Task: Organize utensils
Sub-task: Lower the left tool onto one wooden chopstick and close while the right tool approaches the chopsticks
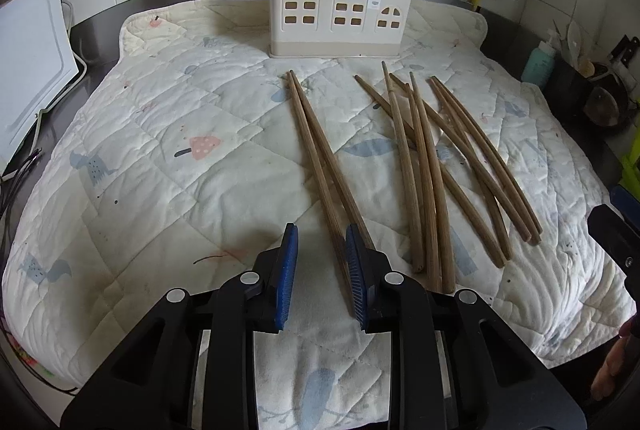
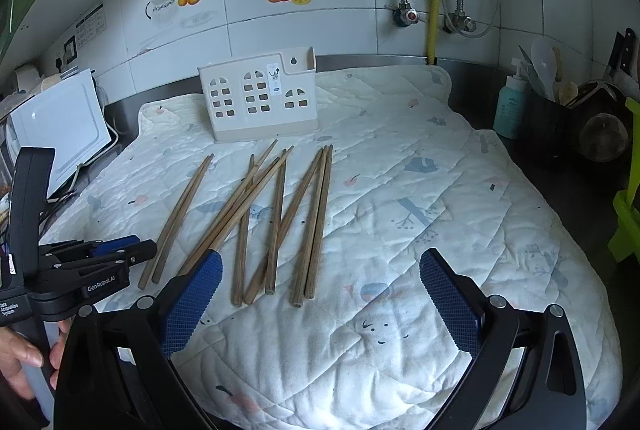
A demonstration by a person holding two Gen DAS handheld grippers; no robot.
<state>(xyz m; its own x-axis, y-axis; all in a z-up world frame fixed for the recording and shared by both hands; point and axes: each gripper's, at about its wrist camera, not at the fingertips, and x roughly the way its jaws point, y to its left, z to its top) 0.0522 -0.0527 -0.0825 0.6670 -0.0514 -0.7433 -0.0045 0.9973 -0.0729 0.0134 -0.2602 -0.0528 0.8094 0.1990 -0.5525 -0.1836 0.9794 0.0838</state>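
A: The left tool (image 1: 320, 262) is sitting with its jaws narrowed but released on bare quilt (image 1: 160, 158); the pair of chopsticks (image 1: 316, 150) is lying just right of its right pad, not between them.

B: And the right tool (image 2: 320, 294)?

A: Gaping wide, grasping nothing, the loose chopsticks (image 2: 276, 214) lying ahead-left of it.

B: Progress?

A: Barely starting, I'm judging. Every chopstick is lying on the quilt; the holder (image 1: 340, 6) is standing beyond them.

B: Anything hiding?

A: The holder's inside, and the pair's near ends behind the pad.

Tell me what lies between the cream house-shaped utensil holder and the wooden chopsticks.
Only bare quilted mat, in both wrist views, separates holder from chopsticks.
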